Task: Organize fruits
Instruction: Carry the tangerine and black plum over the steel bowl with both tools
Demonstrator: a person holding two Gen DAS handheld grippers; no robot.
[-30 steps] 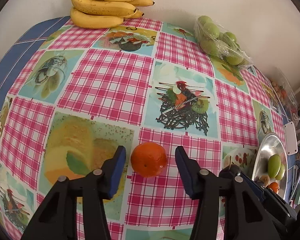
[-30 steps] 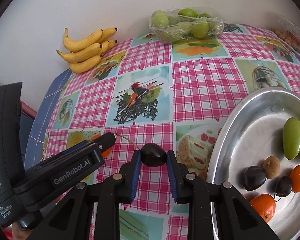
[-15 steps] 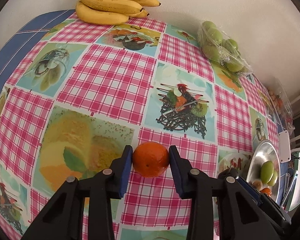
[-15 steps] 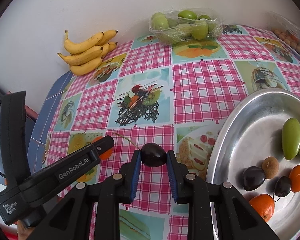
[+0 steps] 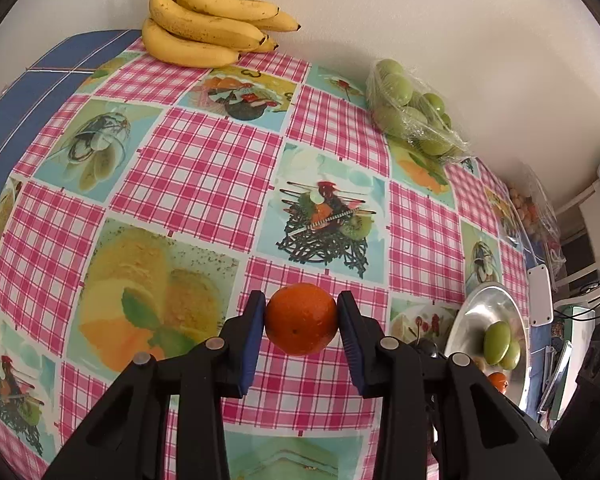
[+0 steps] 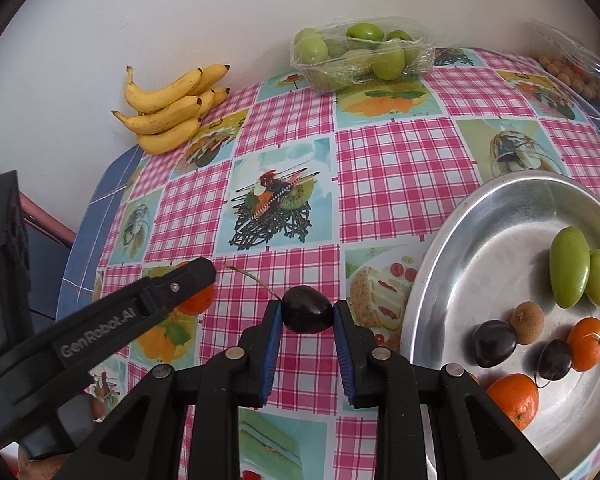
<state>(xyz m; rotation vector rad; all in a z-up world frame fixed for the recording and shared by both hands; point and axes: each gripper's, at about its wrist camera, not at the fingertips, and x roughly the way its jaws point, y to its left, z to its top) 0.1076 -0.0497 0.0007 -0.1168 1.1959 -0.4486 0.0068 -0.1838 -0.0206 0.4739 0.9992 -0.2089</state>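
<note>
Each claw pinches one fruit, the left claw (image 5: 301, 325) an orange (image 5: 301, 324) and the right claw (image 6: 307, 309) a dark cherry (image 6: 307, 309), presumably bound for the metal tray (image 6: 496, 216) at lower right.

Each tool (image 5: 301, 330) (image 6: 307, 316) is black plastic with blue finger pads (image 6: 275, 338), silver rivets and white "GenRobot.AI" lettering.

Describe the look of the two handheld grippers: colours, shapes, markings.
Both the left gripper and right gripper are matte black plastic, with angular triangular-cutout arms, silver rivets at the joints and blue ribbed pads. The left one's side reads "GenRobot.AI" in grey lettering. No cables or sleeves visible.
</note>
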